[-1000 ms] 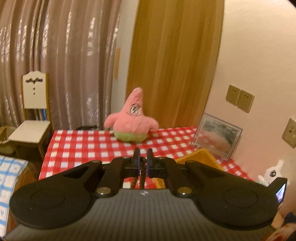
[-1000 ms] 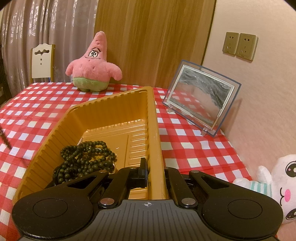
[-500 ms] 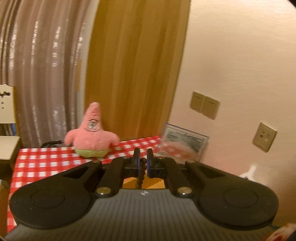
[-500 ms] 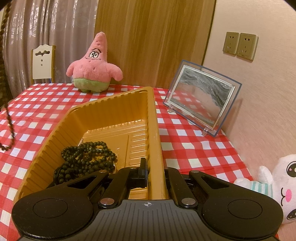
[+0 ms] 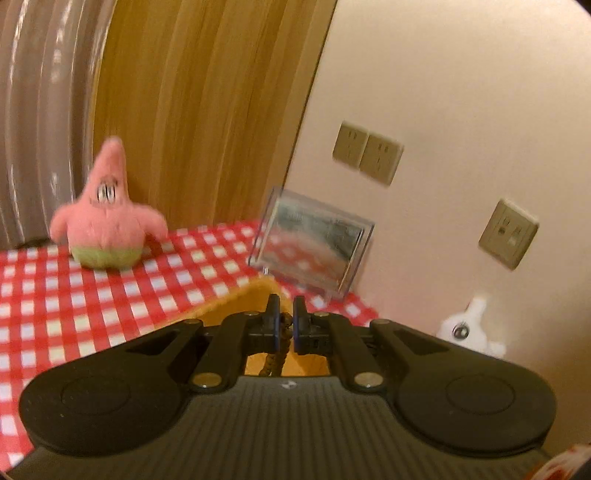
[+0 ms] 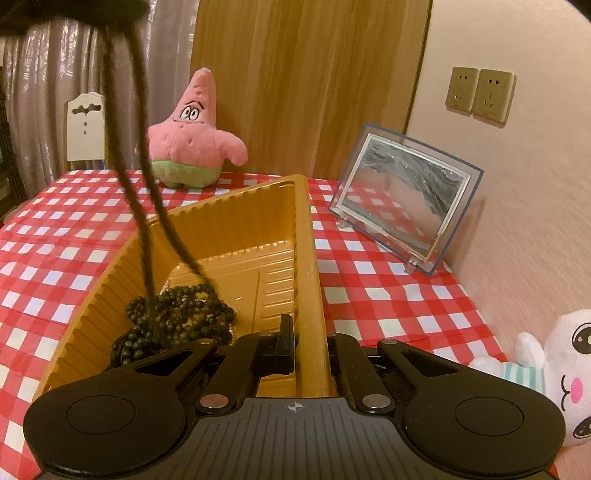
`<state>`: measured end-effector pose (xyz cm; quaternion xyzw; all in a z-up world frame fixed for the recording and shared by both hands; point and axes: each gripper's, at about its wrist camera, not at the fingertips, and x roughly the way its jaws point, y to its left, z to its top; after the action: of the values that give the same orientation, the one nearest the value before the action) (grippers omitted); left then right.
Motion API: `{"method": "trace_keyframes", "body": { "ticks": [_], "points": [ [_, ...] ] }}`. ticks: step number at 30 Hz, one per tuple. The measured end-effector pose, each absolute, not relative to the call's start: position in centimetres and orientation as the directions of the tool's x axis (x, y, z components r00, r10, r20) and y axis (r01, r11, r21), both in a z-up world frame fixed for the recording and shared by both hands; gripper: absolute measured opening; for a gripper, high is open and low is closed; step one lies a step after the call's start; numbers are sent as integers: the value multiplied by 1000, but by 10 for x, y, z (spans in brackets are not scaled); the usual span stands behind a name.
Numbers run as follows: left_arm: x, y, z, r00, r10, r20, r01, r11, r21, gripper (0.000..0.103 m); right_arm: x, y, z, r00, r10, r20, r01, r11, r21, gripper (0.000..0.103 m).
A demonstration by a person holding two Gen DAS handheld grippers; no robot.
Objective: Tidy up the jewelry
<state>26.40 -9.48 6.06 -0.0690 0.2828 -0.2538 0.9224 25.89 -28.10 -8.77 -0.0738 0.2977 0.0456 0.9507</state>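
Observation:
My left gripper (image 5: 284, 310) is shut on a brown bead strand (image 5: 275, 360) that hangs from between its pads. In the right wrist view this strand (image 6: 136, 206) drops as a blurred double line from the left gripper (image 6: 118, 18) at the top left. Its lower end reaches a pile of dark beads (image 6: 177, 310) inside the gold plastic tray (image 6: 306, 236). My right gripper (image 6: 309, 339) is shut on the tray's right wall, one finger inside and one outside. The tray's far corner (image 5: 258, 291) shows just beyond the left fingers.
A red-and-white checked cloth (image 6: 369, 266) covers the table. A pink starfish plush (image 6: 192, 140) sits at the back, and a clear-framed sand picture (image 6: 402, 199) leans near the right wall. A white plush (image 6: 554, 369) lies at the right edge. A white chair (image 6: 85, 129) stands behind the table.
The left gripper has swung to the right and come over the tray, carrying the strand. The strand was at the right view's left edge and now hangs into the tray. The right gripper kept still.

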Motion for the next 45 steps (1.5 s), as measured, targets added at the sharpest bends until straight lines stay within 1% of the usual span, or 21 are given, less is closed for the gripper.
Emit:
{"method": "trace_keyframes", "body": {
  "ticks": [4,9,12,13,16,17,19,26,33,38,41,45],
  "points": [
    [275,-98,29,661,-516,-545,409,856,-316,5,258,-281,-89,817,44,-575,-130,985,-110,3],
    [283,-102,1,620,-496,-608,380,867,-320,5,258,-281,-90,815,43,-578,-129,986,-109,3],
    [285,-104,-11,592,-495,-636,383,867,-318,9,258,-282,-90,814,42,-579,-129,986,-110,3],
    [285,-104,-14,588,-489,-644,379,870,-315,11,258,-282,-90,814,43,-579,-129,986,-108,3],
    [279,-99,-16,596,-475,-648,369,878,-304,17,258,-282,-90,813,43,-581,-130,986,-108,3],
    [277,-96,-16,605,-464,-647,362,884,-295,18,258,-283,-90,812,44,-581,-129,986,-107,3],
    [273,-87,-15,627,-428,-651,332,903,-273,24,258,-283,-90,811,43,-583,-127,986,-104,3],
    [255,-36,-20,673,-287,-682,187,958,-218,25,264,-288,-93,803,52,-594,-118,990,-73,3],
    [232,11,-38,659,-166,-734,29,980,-196,25,277,-290,-95,790,86,-607,-127,992,-23,3],
    [220,27,-42,651,-108,-751,-59,980,-191,25,294,-285,-105,761,130,-636,-135,990,42,3],
    [213,29,-41,651,-85,-755,-89,978,-187,27,307,-278,-115,724,179,-666,-157,983,93,3],
    [200,27,-39,650,-55,-758,-115,979,-169,28,318,-264,-121,711,221,-668,-205,973,103,4]
  ]
}}
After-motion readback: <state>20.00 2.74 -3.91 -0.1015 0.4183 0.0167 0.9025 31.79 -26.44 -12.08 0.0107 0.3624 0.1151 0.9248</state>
